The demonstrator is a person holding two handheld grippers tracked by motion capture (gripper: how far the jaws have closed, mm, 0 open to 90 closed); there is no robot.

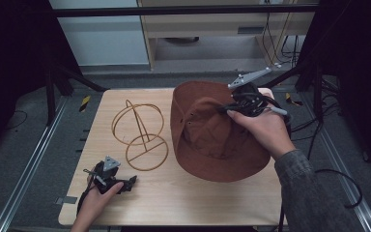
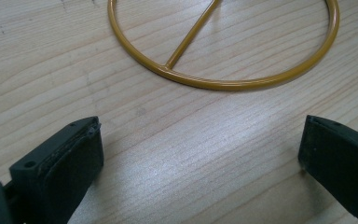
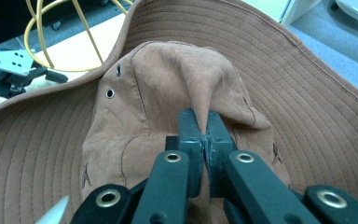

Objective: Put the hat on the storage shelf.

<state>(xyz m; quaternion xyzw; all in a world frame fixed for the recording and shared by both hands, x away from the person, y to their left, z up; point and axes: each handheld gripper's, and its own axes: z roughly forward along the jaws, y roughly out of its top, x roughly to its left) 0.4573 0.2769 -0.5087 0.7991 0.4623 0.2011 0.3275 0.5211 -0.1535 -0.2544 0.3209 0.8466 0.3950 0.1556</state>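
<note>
Nearest, the left gripper (image 1: 107, 178) rests low on the worktop (image 1: 188, 198) with its fingers (image 2: 70, 156) released wide and nothing between them; the round base of the yellow wire hat stand (image 2: 223, 81) lies just beyond their tips, untouched. Farther off, the right gripper (image 3: 204, 126) has its fingers clenched on a thin pinch of fabric at the crown of the brown brimmed hat (image 1: 207, 133), which hangs tilted from that pinch, its lower brim apparently brushing the worktop beside the stand, though the contact is hard to make out. The risk sits in that grip: a small fold of soft cloth between the pads can slide out under the hat's own weight, dropping it. The wide floppy brim swings below the fingers and could catch the stand's upper loop (image 1: 137, 121) on the way over, tipping the light wire frame, since the free gripper is not steadying its base. A crown landing off-centre on the loop would slump sideways.
</note>
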